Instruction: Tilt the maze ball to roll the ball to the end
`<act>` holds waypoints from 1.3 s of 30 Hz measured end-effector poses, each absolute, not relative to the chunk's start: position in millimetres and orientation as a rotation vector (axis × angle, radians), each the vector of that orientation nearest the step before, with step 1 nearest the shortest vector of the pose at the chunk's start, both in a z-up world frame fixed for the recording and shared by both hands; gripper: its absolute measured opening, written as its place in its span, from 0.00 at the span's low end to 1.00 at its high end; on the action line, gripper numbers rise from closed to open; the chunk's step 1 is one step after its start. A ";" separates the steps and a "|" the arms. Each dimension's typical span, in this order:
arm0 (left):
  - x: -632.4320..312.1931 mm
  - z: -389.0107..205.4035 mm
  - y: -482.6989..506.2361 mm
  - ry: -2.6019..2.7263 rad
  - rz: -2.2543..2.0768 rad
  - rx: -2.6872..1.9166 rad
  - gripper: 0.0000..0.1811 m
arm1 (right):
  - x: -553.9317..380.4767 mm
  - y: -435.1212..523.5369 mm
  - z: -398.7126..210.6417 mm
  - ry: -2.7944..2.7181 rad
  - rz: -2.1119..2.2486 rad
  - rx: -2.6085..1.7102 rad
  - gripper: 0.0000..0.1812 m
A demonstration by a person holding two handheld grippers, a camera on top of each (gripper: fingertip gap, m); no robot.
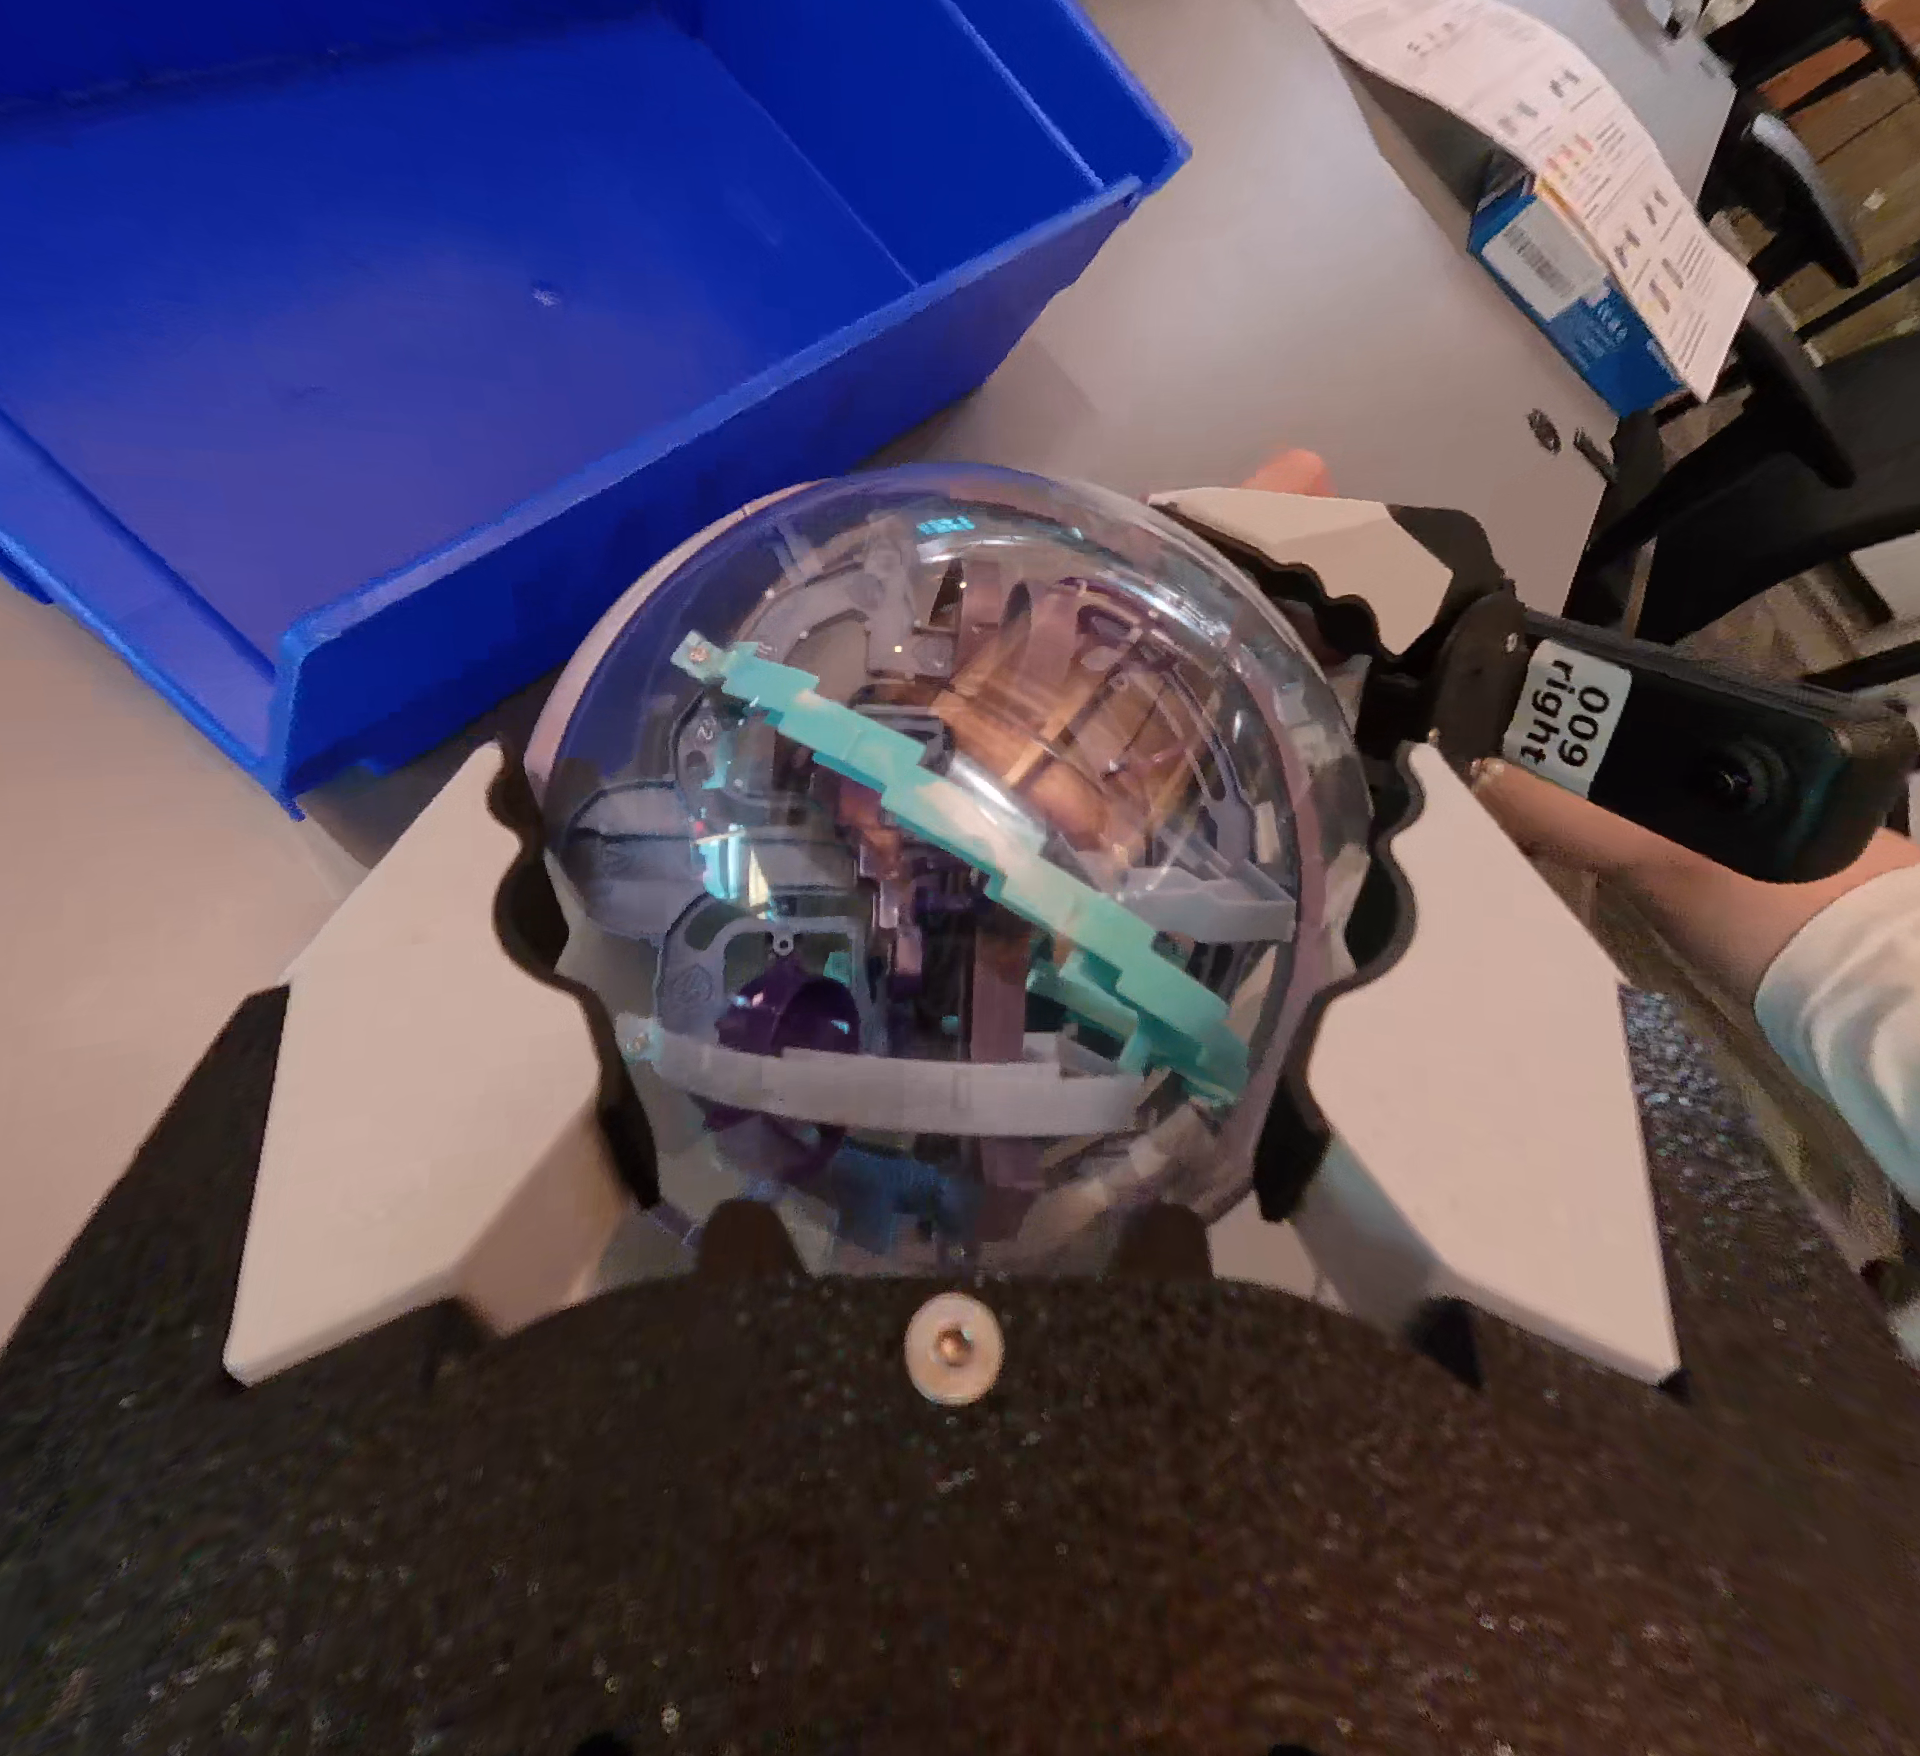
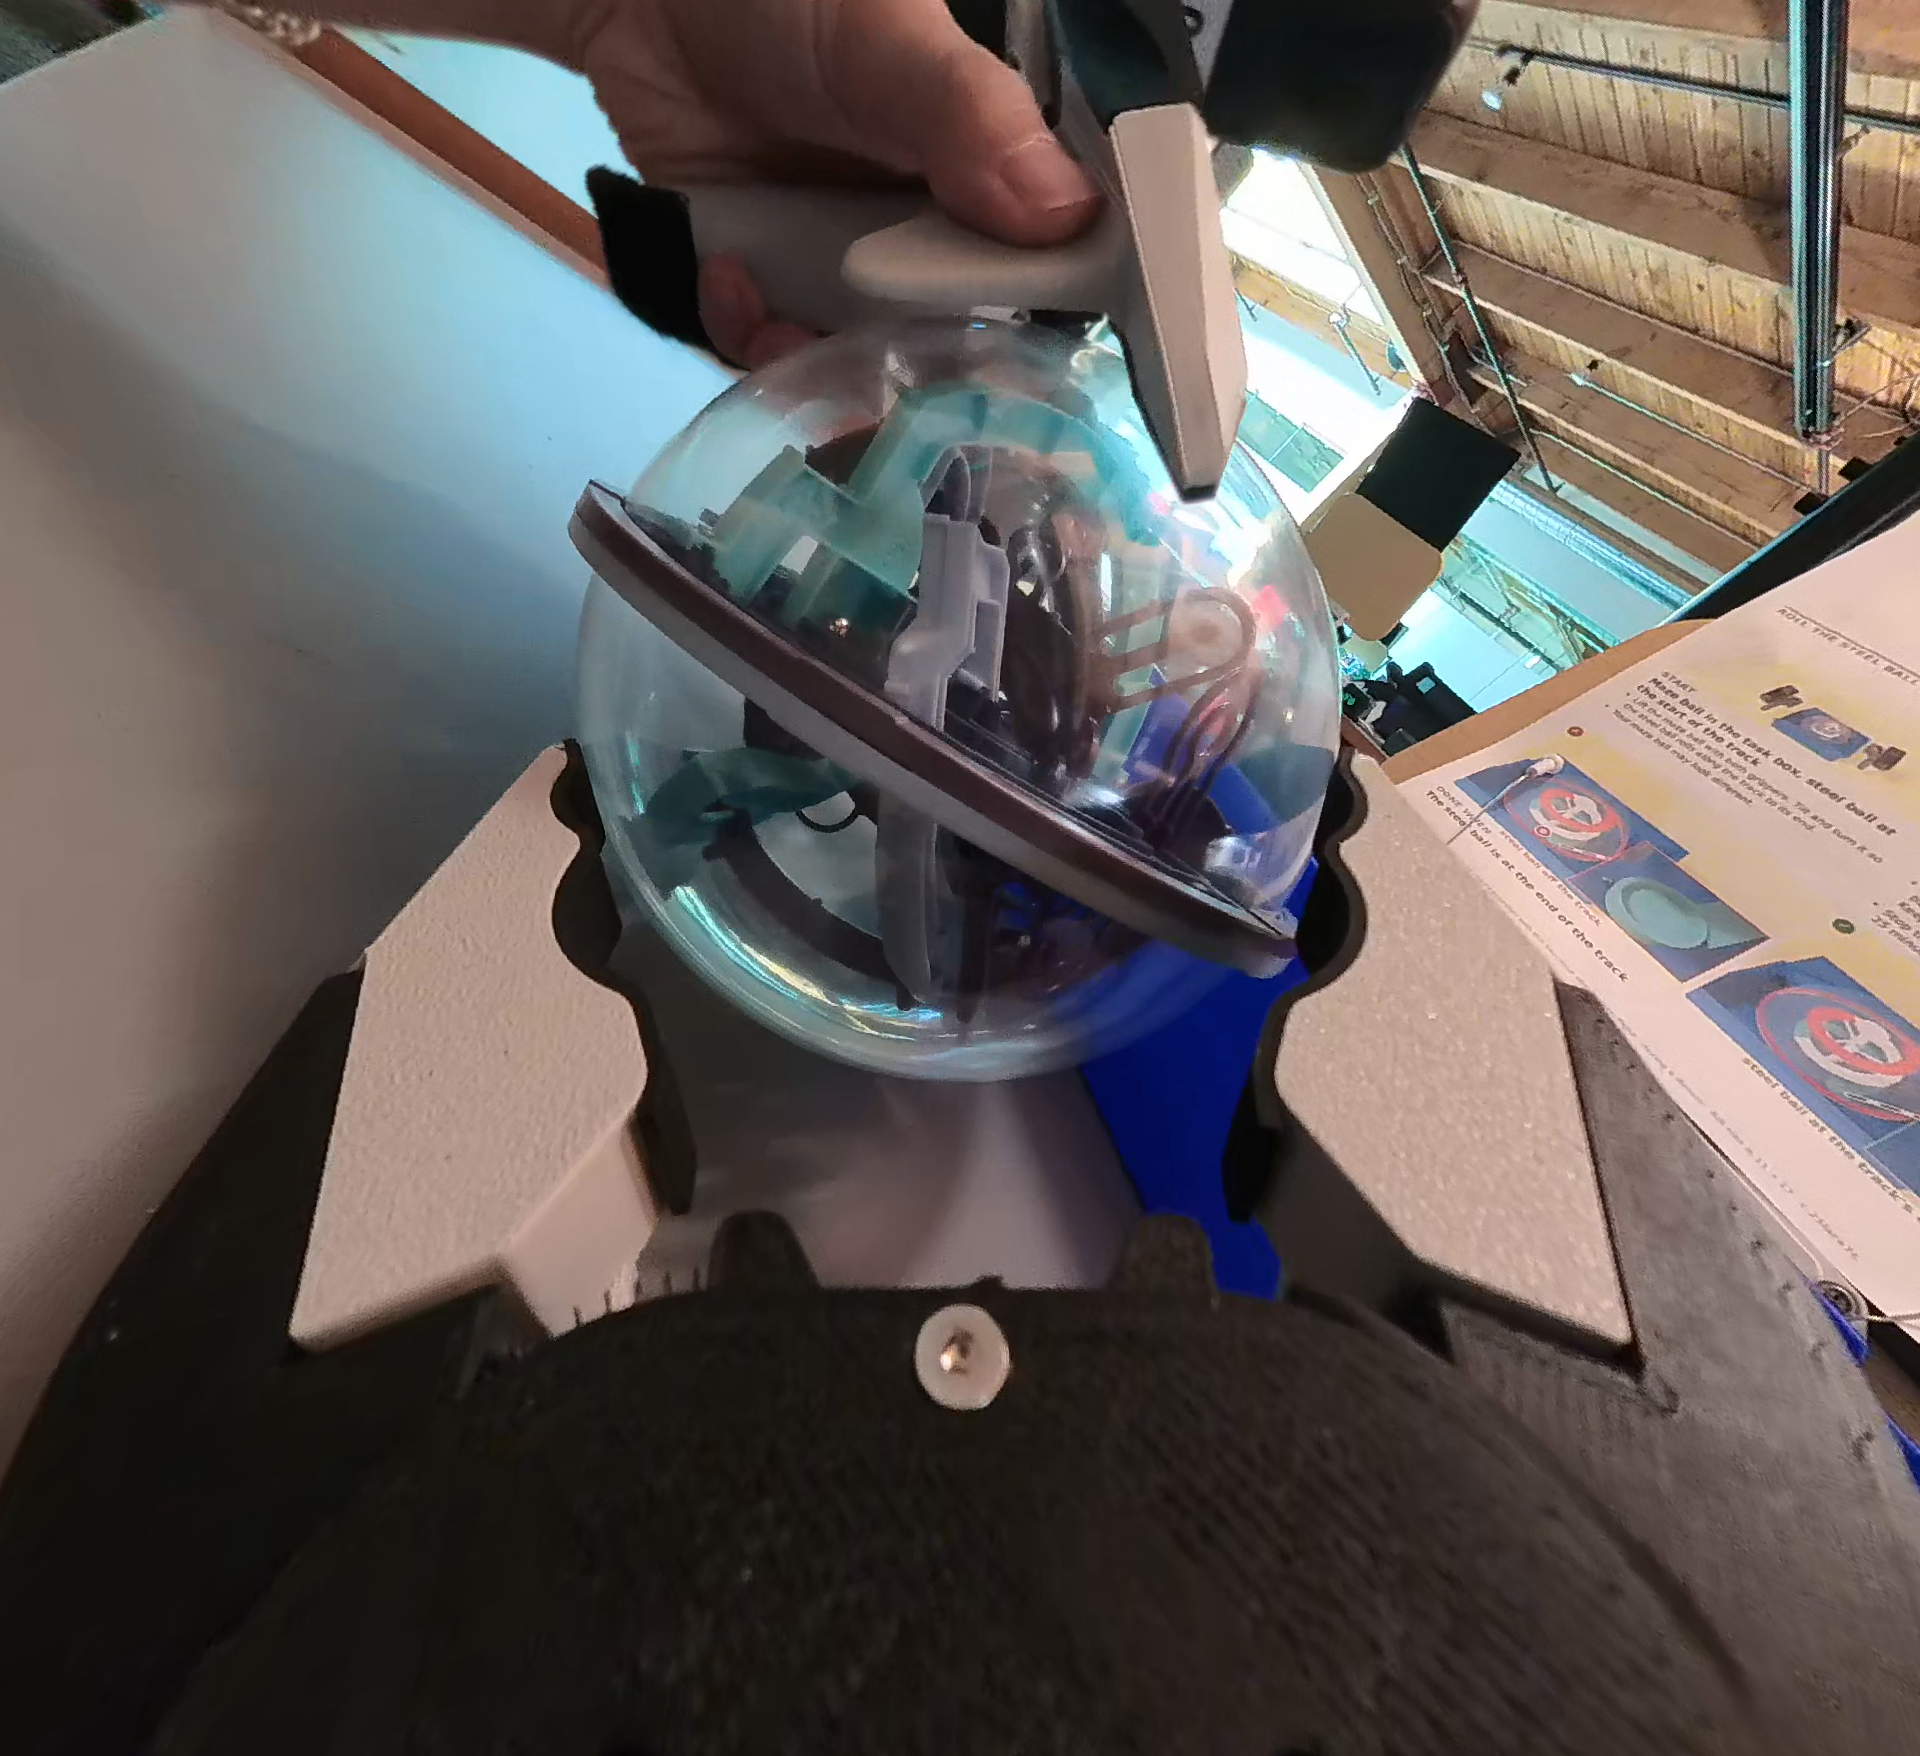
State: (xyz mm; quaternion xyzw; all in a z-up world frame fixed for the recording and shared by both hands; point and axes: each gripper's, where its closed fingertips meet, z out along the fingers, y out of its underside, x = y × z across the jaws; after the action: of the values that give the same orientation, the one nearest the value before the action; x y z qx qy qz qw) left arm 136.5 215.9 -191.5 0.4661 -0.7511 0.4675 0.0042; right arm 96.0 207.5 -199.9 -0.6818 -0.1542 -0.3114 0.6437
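Note:
The maze ball [image 1: 935,833] is a clear sphere with teal, grey and purple tracks inside. It hangs above the grey table [image 1: 1195,272]. My left gripper [image 1: 951,766] is shut on it, with a white finger on each side. My right gripper [image 1: 1475,657] comes in from the right and clasps the ball's far right side. In the right wrist view the ball [image 2: 956,740] sits tilted between my right gripper's fingers [image 2: 956,766], its equator band slanting down to the right. The left gripper's finger [image 2: 1174,304] presses on it from above. I cannot make out the small steel ball.
An empty blue bin [image 1: 416,272] stands on the table just behind and left of the ball. An instruction sheet [image 1: 1538,148] lies over a blue box [image 1: 1558,293] at the table's right edge, and shows close on the right [image 2: 1714,875]. Chairs stand beyond that edge.

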 end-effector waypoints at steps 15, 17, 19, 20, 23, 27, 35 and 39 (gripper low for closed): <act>135.9 -197.6 212.8 -2.407 1.128 1.252 0.83 | 91.7 216.7 -193.7 -0.194 -0.768 -1.583 0.74; 137.3 -198.4 212.6 -2.401 1.098 1.239 0.83 | 93.3 216.5 -193.2 -0.176 -0.755 -1.601 0.74; 137.3 -198.9 212.4 -2.410 1.079 1.211 0.83 | 92.7 214.8 -192.6 -0.185 -0.749 -1.588 0.73; 137.0 -199.2 212.5 -2.417 1.068 1.197 0.83 | 92.2 214.2 -192.6 -0.191 -0.752 -1.584 0.73; 134.6 -199.4 213.7 -2.434 1.029 1.123 0.83 | 90.0 214.8 -191.5 -0.201 -0.760 -1.572 0.72; 132.8 -198.8 213.9 -2.440 1.031 1.002 0.83 | 87.8 211.7 -191.6 -0.296 -0.771 -1.576 0.69; 128.9 -198.0 188.2 -2.494 1.025 0.803 0.82 | 104.1 216.2 -208.2 -0.373 -0.776 -1.641 0.84; 122.1 -202.3 185.4 -2.547 1.044 0.754 0.87 | 96.9 216.6 -207.4 -0.363 -0.783 -1.619 0.83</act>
State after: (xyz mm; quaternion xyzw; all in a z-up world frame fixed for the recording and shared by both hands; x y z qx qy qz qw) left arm 122.1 185.4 -202.3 0.2614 -0.8833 0.3619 0.1431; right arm 96.9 216.6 -207.4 -0.7006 -0.1569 -0.3389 0.6080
